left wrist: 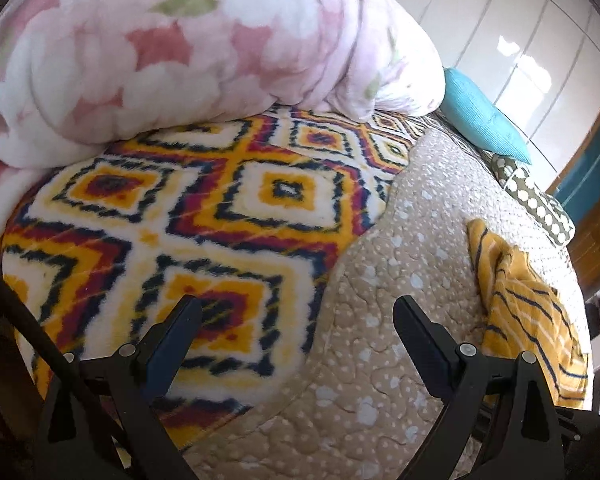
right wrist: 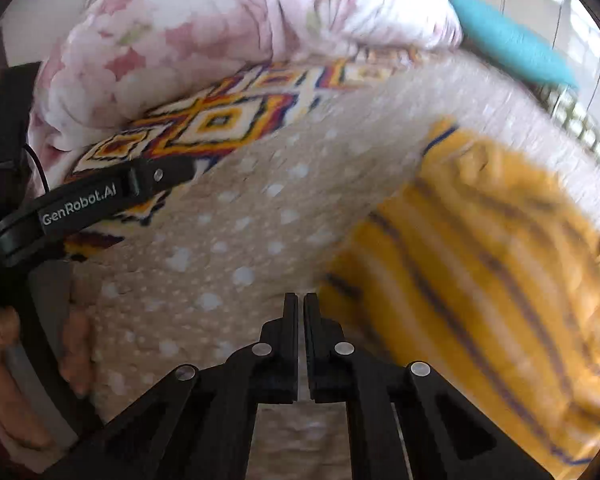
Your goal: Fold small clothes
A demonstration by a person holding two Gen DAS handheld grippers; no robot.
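A small yellow garment (left wrist: 528,320) with dark and white stripes lies crumpled on the beige quilted bedspread (left wrist: 380,360), to the right of my left gripper (left wrist: 298,304). That gripper is open, with nothing between its fingers, and hangs over the seam between the bedspread and a patterned blanket. In the right wrist view the garment (right wrist: 480,260) fills the right side, blurred. My right gripper (right wrist: 301,298) is shut just left of the garment's near edge, above the bedspread (right wrist: 220,260). No cloth shows between its fingers.
A fleece blanket (left wrist: 180,208) with orange, red and navy diamonds covers the left of the bed. A pink floral duvet (left wrist: 160,40) is heaped behind it. A turquoise pillow (left wrist: 480,116) and a dotted olive cushion (left wrist: 540,204) lie at the far edge. A hand (right wrist: 4,360) grips the left tool's handle.
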